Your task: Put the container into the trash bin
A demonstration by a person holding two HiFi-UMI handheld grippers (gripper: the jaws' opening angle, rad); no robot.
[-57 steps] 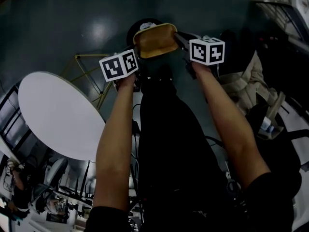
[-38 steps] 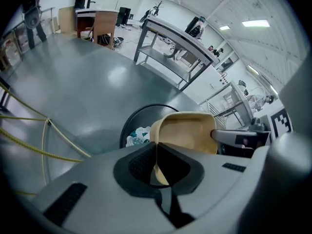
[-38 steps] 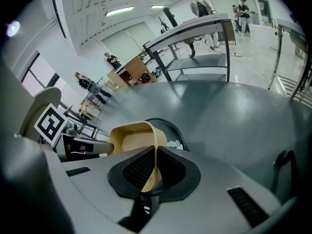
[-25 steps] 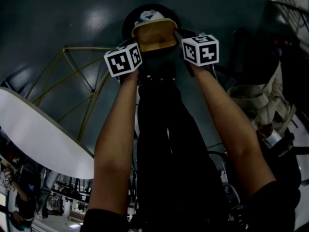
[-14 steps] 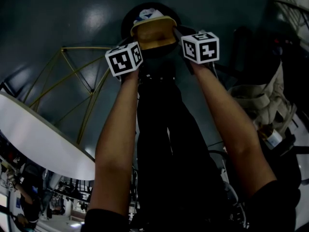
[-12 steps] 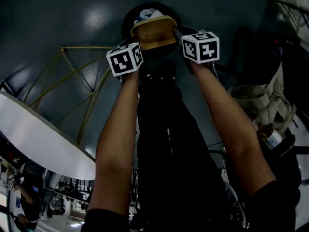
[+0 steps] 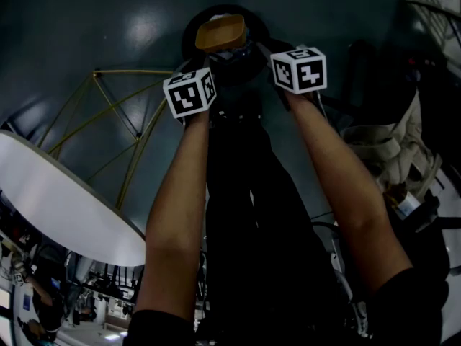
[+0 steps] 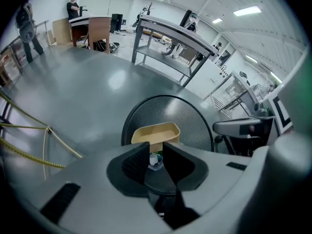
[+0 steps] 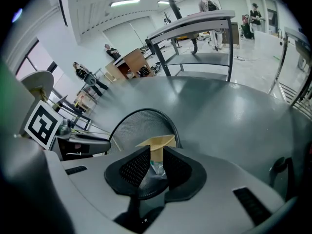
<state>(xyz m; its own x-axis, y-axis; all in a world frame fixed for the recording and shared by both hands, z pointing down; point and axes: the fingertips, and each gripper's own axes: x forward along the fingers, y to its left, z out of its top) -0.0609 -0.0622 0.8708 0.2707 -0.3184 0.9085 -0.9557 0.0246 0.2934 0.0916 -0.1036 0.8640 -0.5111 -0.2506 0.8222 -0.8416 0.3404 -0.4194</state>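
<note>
Head view: since half a second ago, the tan rectangular paper container (image 7: 220,33) has dropped lower and now sits inside the rim of the round black mesh trash bin (image 7: 257,26).

Left gripper view: the left gripper (image 8: 156,156) is opening its jaws. They are empty, and the container lies beyond them in the bin.

Right gripper view: the right gripper (image 9: 157,161) is likewise opening, released.

The drop looks done; only withdrawing seems left.

Floor (image 7: 86,27): dark grey and glossy, with lamp glare on it.
Trash bin (image 8: 195,126): round black mesh, upright on the floor, just beyond the left tongs (image 8: 156,147) and the right tongs (image 9: 156,152).
Yellow frame (image 7: 119,99): on the floor to the left of the left tongs, bearing a round white surface (image 7: 57,193).
Steel-framed surface (image 8: 170,33): on the floor, well beyond the bin.
</note>
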